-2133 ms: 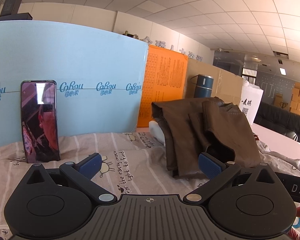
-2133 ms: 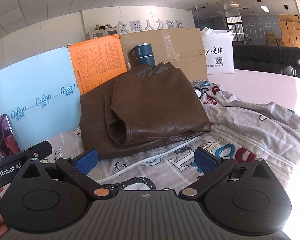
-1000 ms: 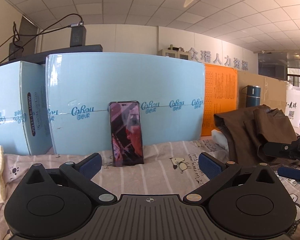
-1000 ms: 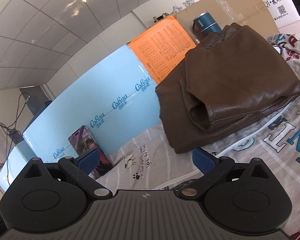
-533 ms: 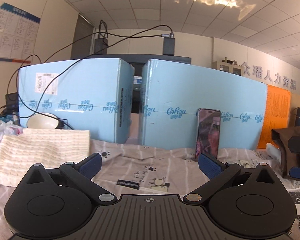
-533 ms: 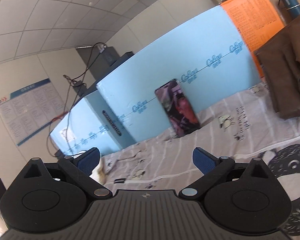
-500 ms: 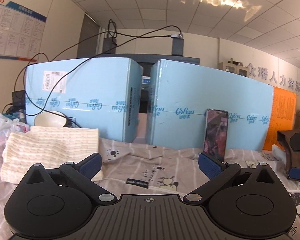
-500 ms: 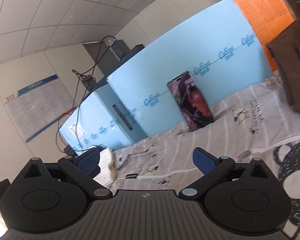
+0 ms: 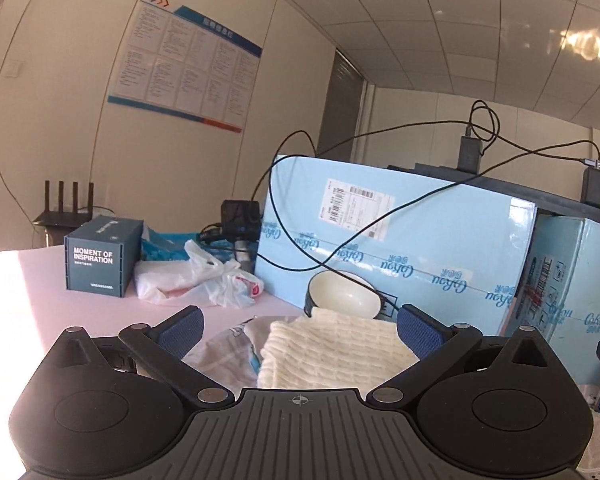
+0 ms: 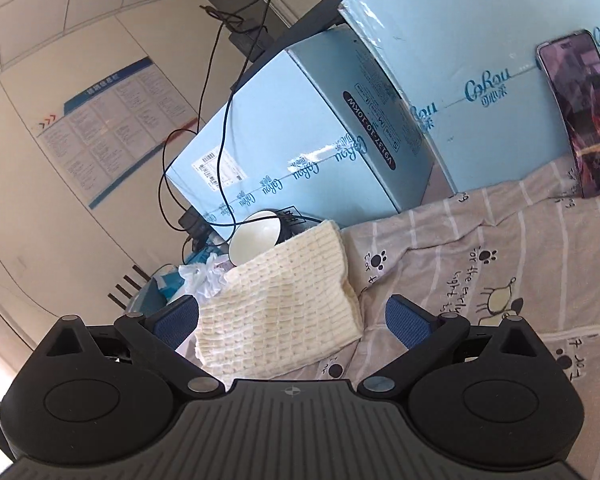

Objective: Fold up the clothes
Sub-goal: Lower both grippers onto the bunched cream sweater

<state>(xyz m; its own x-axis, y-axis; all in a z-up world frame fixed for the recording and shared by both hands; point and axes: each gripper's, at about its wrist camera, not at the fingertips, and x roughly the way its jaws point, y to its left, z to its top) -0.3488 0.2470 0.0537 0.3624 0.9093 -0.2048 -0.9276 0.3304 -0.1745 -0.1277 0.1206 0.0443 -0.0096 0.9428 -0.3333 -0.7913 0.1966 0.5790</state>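
The left gripper (image 9: 300, 330) is spread wide and holds nothing. The right gripper (image 10: 293, 316) is spread wide too. A folded cream knit (image 10: 280, 304) lies on the sheet (image 10: 480, 264), right in front of both. Its near edge is hidden behind the gripper bodies. A white bowl (image 9: 344, 294) sits just behind it, partly covered. The phone (image 10: 584, 116) is cut off at the picture's edge.
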